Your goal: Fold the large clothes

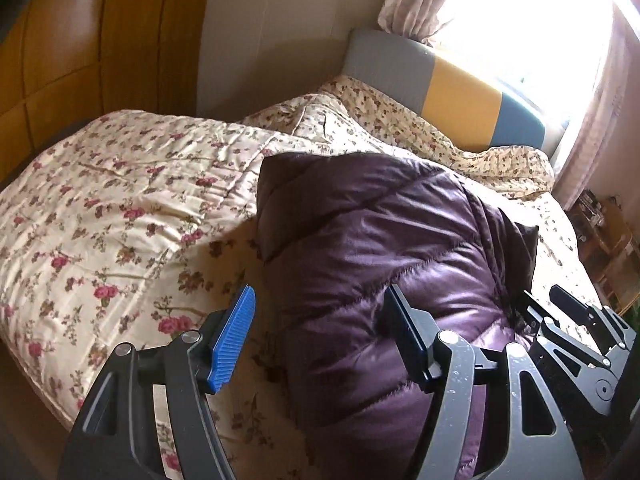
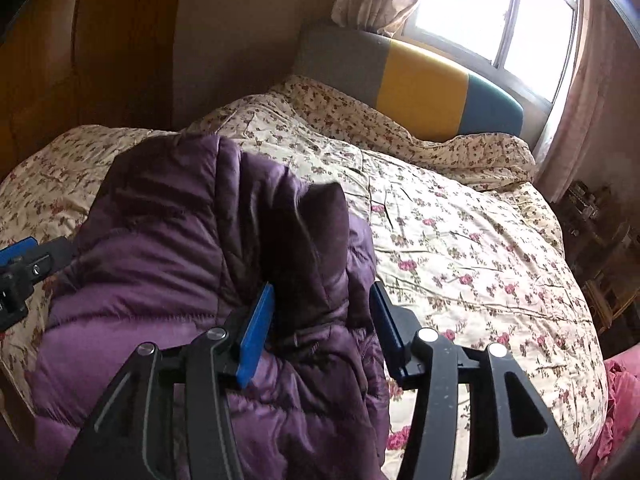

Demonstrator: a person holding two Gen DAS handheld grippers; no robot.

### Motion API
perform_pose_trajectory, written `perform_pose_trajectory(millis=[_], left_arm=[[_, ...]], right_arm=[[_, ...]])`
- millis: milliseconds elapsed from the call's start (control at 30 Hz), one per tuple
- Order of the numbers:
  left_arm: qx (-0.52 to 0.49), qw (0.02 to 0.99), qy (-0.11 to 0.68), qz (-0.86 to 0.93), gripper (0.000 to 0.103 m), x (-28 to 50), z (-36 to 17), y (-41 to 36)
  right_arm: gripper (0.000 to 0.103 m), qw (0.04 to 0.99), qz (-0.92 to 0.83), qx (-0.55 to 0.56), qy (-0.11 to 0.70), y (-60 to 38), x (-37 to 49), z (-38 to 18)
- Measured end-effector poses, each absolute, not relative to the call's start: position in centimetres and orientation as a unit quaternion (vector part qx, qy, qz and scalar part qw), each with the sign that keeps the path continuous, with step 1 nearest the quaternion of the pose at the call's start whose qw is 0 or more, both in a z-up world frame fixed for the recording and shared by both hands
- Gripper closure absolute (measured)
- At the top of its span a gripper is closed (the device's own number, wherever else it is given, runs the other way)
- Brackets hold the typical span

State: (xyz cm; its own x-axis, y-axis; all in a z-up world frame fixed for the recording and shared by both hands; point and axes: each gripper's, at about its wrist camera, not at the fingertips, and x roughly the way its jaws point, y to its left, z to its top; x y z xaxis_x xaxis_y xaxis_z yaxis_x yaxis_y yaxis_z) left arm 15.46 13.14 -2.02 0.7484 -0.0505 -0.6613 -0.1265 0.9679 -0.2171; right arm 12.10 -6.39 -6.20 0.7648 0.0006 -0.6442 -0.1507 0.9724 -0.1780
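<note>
Purple quilted coat [image 1: 380,248] lies partly folded (bulky, uneven) on the floral bedspread [image 1: 100,208]; left gripper [image 1: 320,336] and right gripper [image 2: 322,328], both spread wide, straddle its near edge; further folds remain.

Left gripper [image 1: 320,336] and right gripper [image 2: 322,332], side by side, jaws spread wide

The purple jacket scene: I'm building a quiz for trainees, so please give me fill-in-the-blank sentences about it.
1. The quilted jacket lying on the bed is ____ in colour.
2. The quilt under it has a ____ print.
3. The headboard has grey, ____ and blue panels.
4. The left gripper and the right gripper both have their jaws ____.

Missing words: purple; floral; yellow; open
</note>
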Motion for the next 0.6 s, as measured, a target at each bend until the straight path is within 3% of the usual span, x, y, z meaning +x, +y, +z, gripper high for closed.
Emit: perform_pose_trajectory(millis=[367,600], left_arm=[[-0.131,0.93,0.341,0.021,0.037,17.9,-0.4,13.2],[-0.135,0.929,0.345,0.02,0.037,20.6,-0.1,13.1]], right_arm=[[0.055,0.935,0.034,-0.084,0.343,-6.7,16.3,-3.8],[0.061,0.93,0.028,-0.084,0.357,-6.9,19.1,-3.9]])
